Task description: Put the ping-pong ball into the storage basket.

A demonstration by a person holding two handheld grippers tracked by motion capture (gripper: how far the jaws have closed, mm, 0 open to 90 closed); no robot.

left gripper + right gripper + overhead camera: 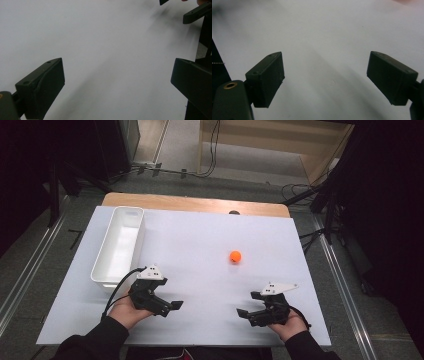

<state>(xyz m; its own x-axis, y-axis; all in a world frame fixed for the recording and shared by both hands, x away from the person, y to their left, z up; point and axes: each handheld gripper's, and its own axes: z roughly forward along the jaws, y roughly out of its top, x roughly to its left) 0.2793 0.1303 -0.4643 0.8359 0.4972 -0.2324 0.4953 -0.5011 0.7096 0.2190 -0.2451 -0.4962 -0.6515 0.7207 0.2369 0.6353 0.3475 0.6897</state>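
Note:
An orange ball [235, 256] lies on the white table top [200, 230], right of the middle. A long white bin [119, 244] stands at the left, with nothing in it that I can see. Near the front edge my left gripper [170, 307] rests low in the person's left hand, pointing right, jaws wide apart over bare table [117, 82]. My right gripper [249, 303] points left toward it, also open and holding nothing [328, 75]. The ball is about a hand's length beyond the right gripper. The right gripper's fingertips [196, 12] appear at the top right of the left gripper view.
A strip of bare wood [195, 202] runs along the table's far edge. Beyond it are floor cables [215, 150] and a wooden frame [280, 145]. Dark stands flank the table on both sides. The white sheet's edge [200, 50] runs close to the left gripper's right jaw.

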